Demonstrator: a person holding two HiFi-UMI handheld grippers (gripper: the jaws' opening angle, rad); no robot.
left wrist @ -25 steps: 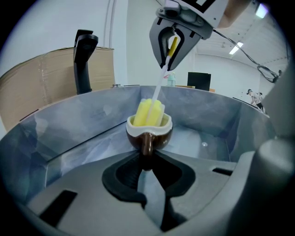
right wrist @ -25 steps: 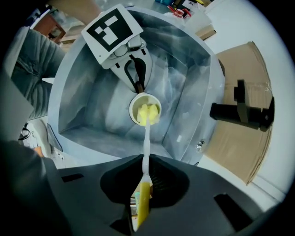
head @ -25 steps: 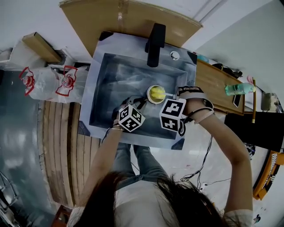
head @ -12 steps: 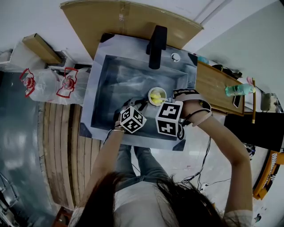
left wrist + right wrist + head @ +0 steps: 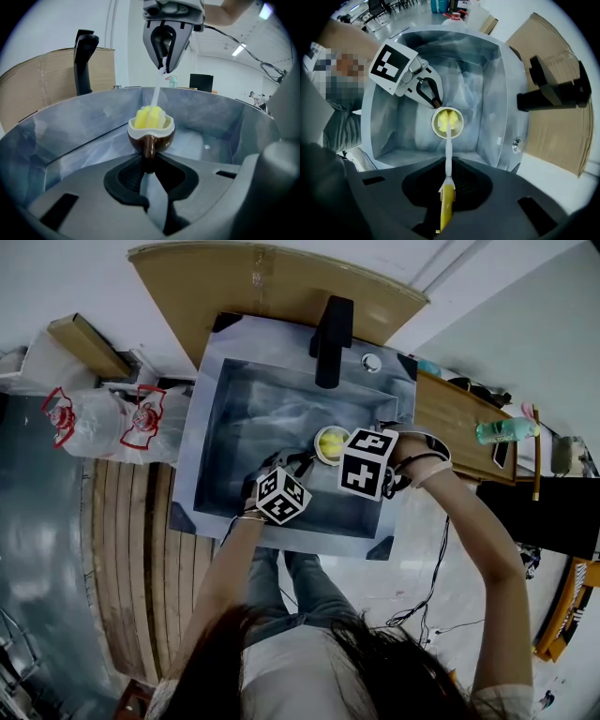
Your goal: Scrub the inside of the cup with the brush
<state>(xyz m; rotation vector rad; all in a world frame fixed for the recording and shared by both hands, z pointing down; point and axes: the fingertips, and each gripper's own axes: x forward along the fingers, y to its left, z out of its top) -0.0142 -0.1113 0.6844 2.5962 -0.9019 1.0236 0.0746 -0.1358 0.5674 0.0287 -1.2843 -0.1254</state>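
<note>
**A:** What's around, starting from the left?

**B:** Clear plastic bags (image 5: 103, 418) with red print lie beside wooden planks (image 5: 131, 549) on the floor. Next comes a steel sink (image 5: 220, 442). It has a black tap (image 5: 330, 334) at its far edge and a cardboard sheet (image 5: 272, 282) behind it. Right of the sink, a wooden tabletop (image 5: 455, 409) carries a green bottle (image 5: 502, 428).

**A:** And the grippers?

**B:** The left gripper (image 5: 149, 159) is clamped on the brown handle of the cup (image 5: 151, 133), holding it mouth up inside the sink basin. The right gripper (image 5: 446, 183), above it, is clenched on the yellow handle of the brush (image 5: 448, 150). The brush's white stem runs down into the cup, and its yellow head sits inside.

**A:** Anything hard to make out?

**B:** The brush head covers the cup's inside, and I cannot tell whether the cup touches the sink bottom. In the head view the marker cubes hide both grippers' tips, and the person's hair fills the lower edge.
</note>
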